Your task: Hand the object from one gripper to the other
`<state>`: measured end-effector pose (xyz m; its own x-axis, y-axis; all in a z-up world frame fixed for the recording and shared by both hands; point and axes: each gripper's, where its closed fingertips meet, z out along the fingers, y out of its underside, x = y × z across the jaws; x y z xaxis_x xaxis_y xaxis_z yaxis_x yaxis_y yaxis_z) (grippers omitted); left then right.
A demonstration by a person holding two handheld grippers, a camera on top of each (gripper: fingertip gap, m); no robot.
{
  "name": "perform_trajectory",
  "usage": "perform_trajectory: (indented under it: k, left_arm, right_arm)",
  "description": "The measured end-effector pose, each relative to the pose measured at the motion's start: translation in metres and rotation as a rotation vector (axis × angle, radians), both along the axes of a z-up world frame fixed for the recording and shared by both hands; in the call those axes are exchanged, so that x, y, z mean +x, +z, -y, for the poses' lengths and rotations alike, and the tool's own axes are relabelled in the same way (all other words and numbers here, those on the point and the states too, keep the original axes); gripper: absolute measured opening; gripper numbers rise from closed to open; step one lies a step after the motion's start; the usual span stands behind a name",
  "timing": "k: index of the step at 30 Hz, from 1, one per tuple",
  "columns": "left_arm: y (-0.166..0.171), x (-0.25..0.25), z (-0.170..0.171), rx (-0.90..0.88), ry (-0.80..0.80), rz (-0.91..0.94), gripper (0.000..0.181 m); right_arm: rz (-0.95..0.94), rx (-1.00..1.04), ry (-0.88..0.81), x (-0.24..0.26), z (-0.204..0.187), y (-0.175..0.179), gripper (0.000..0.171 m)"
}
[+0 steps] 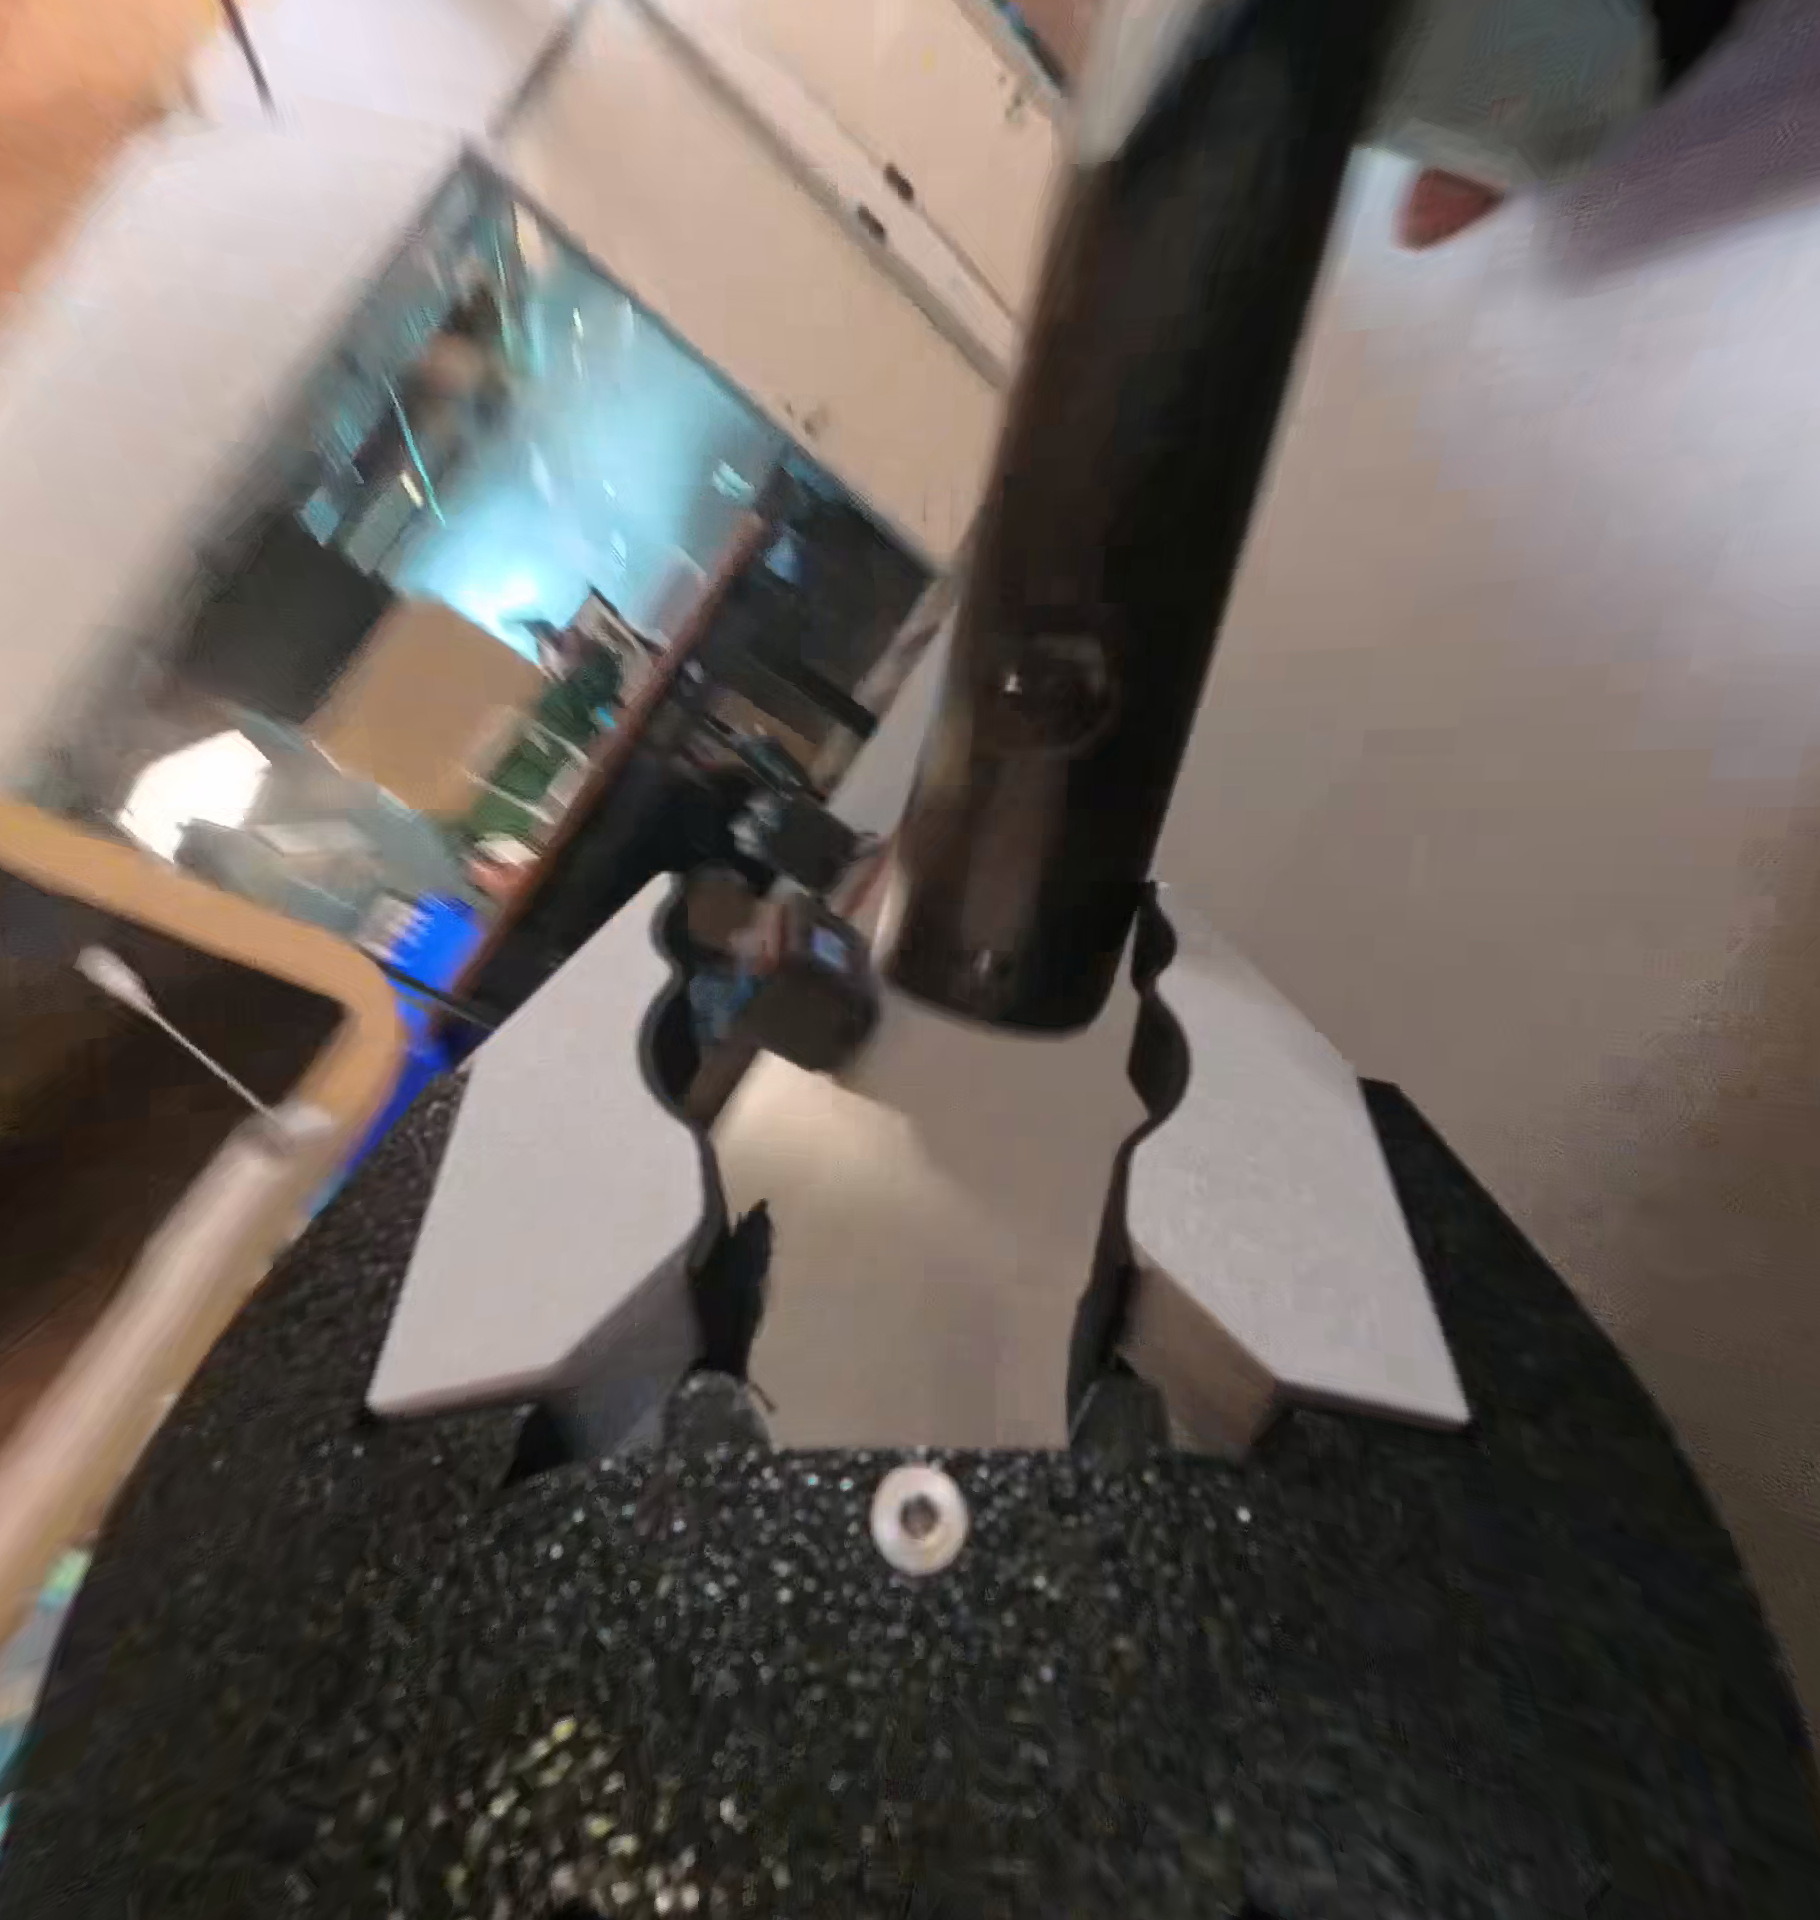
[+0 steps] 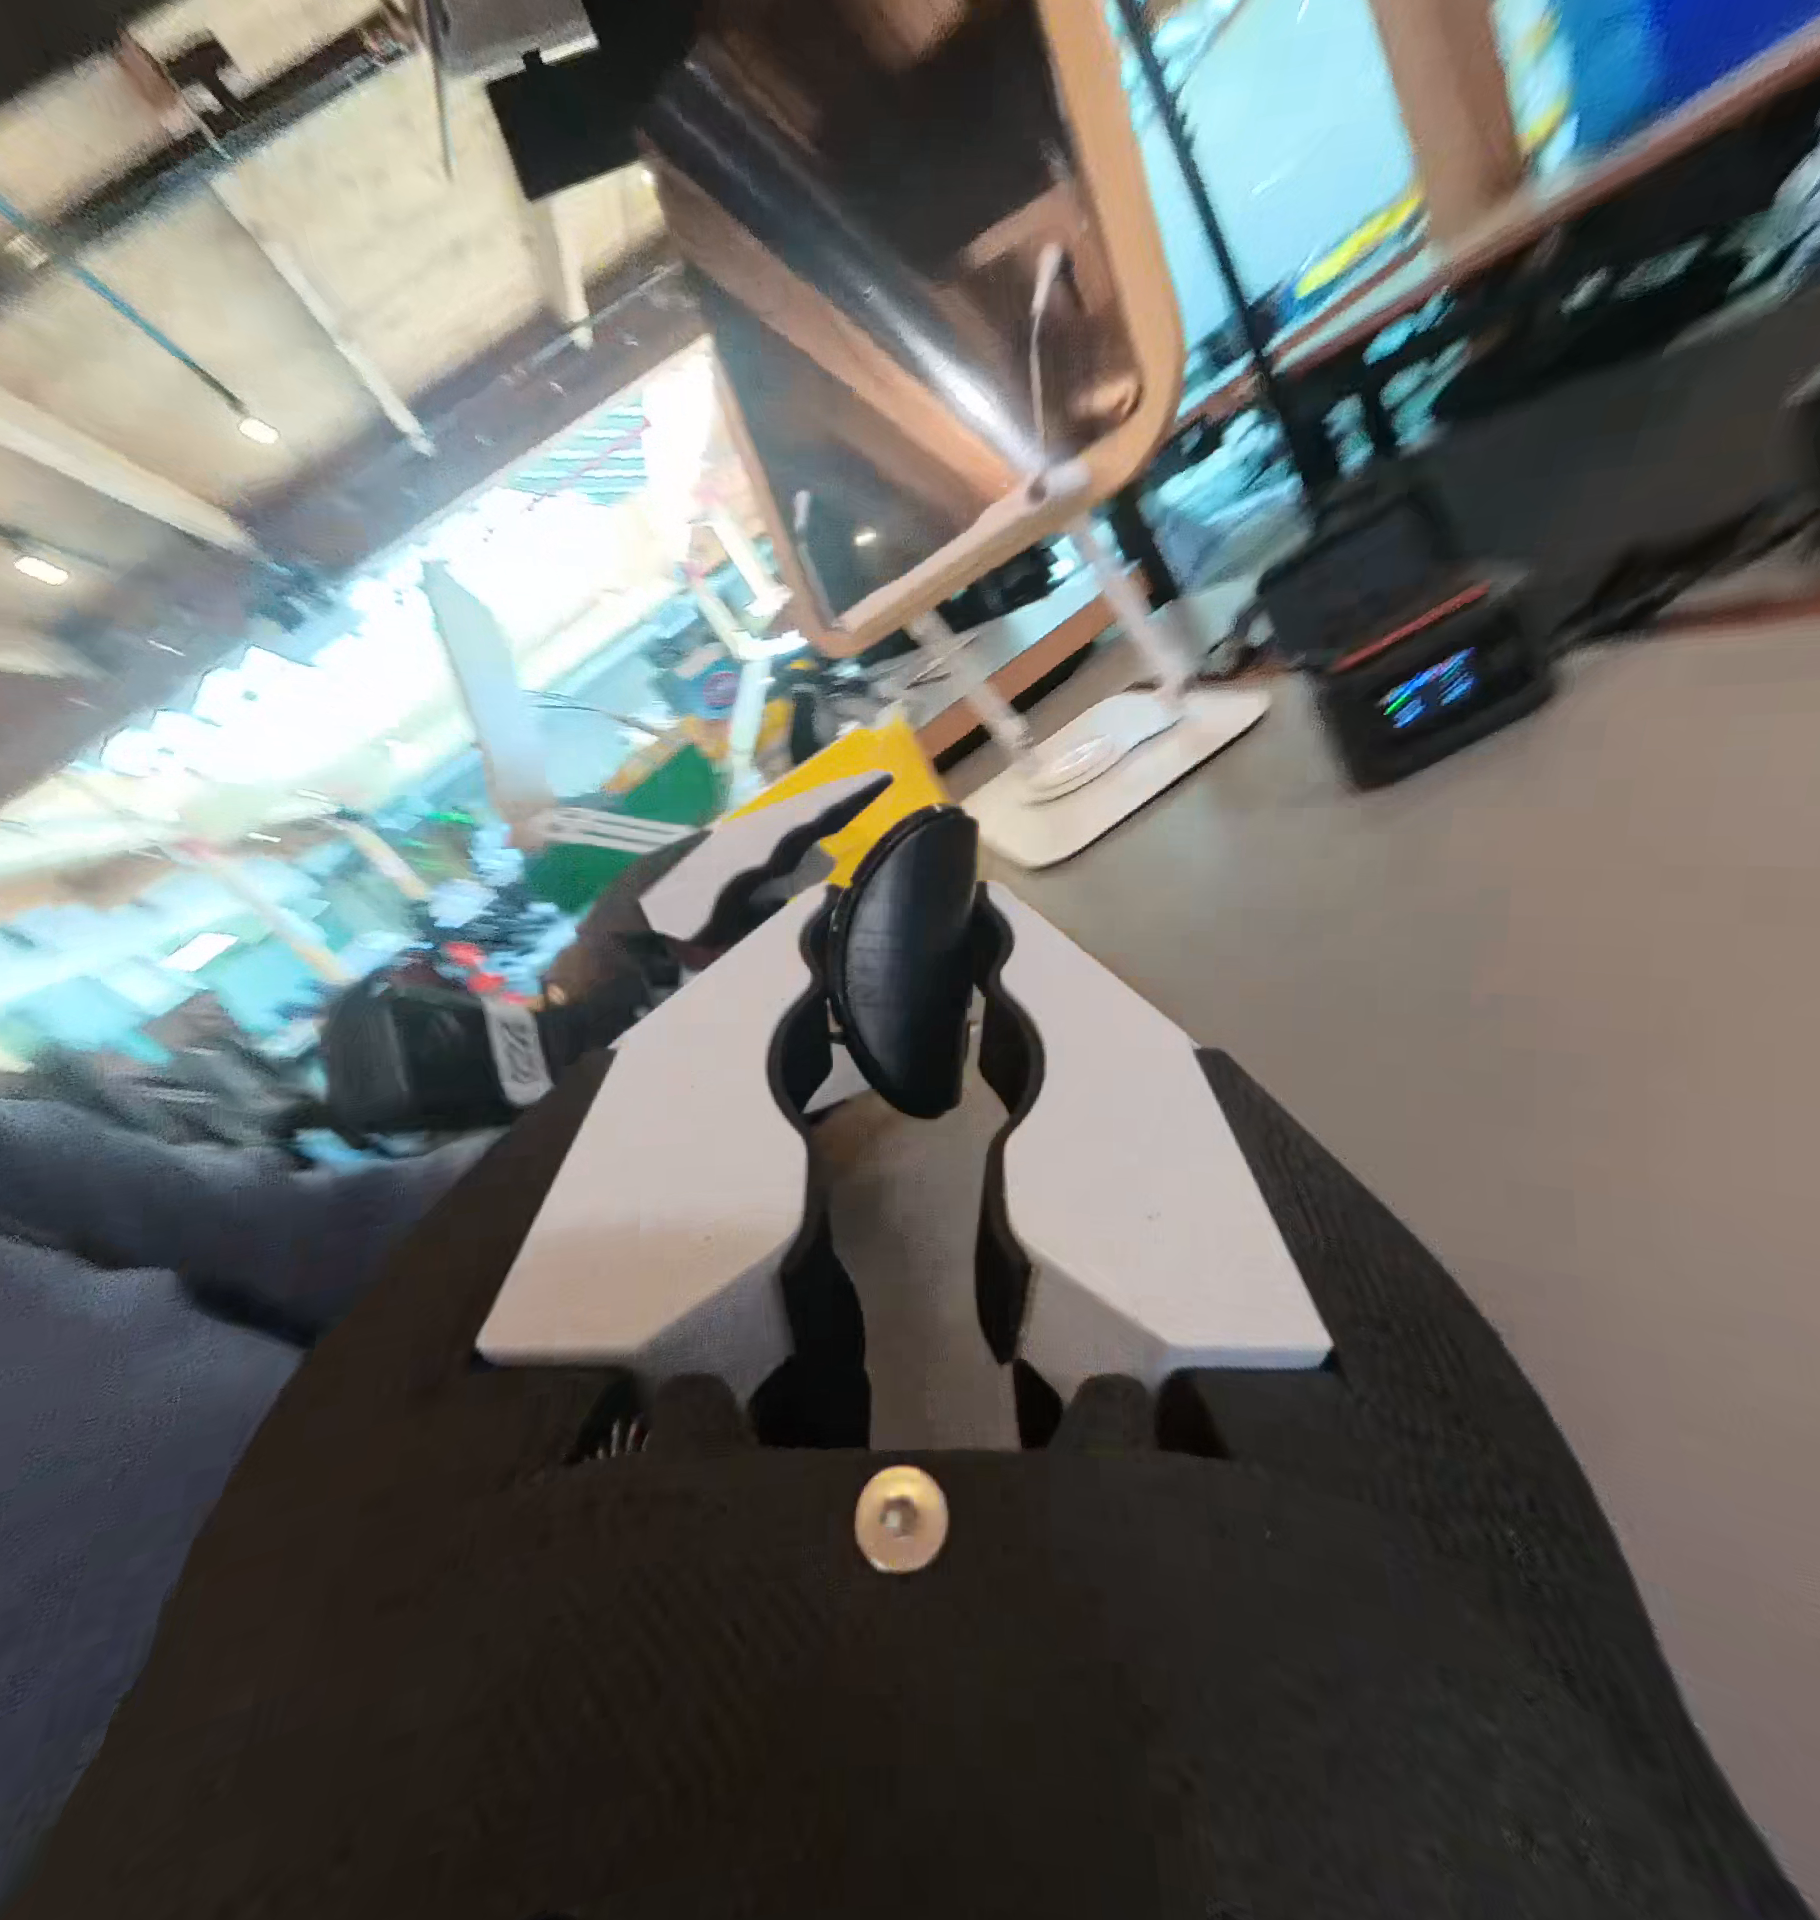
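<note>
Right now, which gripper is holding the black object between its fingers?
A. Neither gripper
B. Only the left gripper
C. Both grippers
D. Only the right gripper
D: in the right wrist view the right gripper is shut on the black object, while in the left wrist view the left gripper has its jaws wide apart, the object's dark handle only at their tips.

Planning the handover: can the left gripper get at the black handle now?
Probably yes. The left gripper has open jaws, and the handle end sits at their mouth with nothing between. The right gripper is shut on its other end.
</note>
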<state>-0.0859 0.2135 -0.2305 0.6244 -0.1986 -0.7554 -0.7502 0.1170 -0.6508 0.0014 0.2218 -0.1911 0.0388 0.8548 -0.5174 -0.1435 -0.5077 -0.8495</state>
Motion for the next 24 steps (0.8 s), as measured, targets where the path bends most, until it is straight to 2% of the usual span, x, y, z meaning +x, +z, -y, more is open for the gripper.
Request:
perform_trajectory:
  k: [4,7,8,11,14,16,19,21,22,24]
  left_arm:
    - [-0.004,-0.011,-0.004,-0.256,-0.091,0.571,0.068]
    - [0.002,0.001,0.002,-0.490,-0.294,1.049,0.048]
    - [0.006,0.008,0.006,-0.580,-0.390,1.212,0.050]
    - [0.018,0.015,0.011,-0.802,-0.612,1.662,0.082]
    - [0.016,0.030,0.018,-0.907,-0.672,1.705,0.092]
    - [0.020,0.039,0.023,-0.956,-0.733,1.751,0.093]
    - [0.015,0.054,0.031,-1.020,-0.753,1.701,0.076]
    - [0.016,0.058,0.035,-1.019,-0.773,1.664,0.038]
    - [0.014,0.058,0.035,-1.013,-0.759,1.646,0.031]
    - [0.012,0.058,0.035,-0.994,-0.743,1.622,0.030]
  right_arm:
    - [0.093,0.394,-0.246,0.013,-0.012,0.013,0.022]
    - [0.179,0.741,-0.387,0.014,-0.003,0.024,0.022]
    - [0.211,0.881,-0.429,0.012,0.003,0.027,0.022]
    - [0.326,1.368,-0.522,-0.001,0.032,0.027,0.022]
    - [0.420,1.862,-0.538,-0.021,0.063,0.010,0.022]
    - [0.439,2.086,-0.486,-0.032,0.080,-0.007,0.022]
    - [0.457,2.188,-0.393,-0.041,0.090,-0.024,0.022]
    - [0.466,2.240,-0.368,-0.044,0.093,-0.031,0.022]
    - [0.468,2.248,-0.354,-0.045,0.094,-0.034,0.022]
    - [0.466,2.197,-0.278,-0.045,0.095,-0.042,0.023]
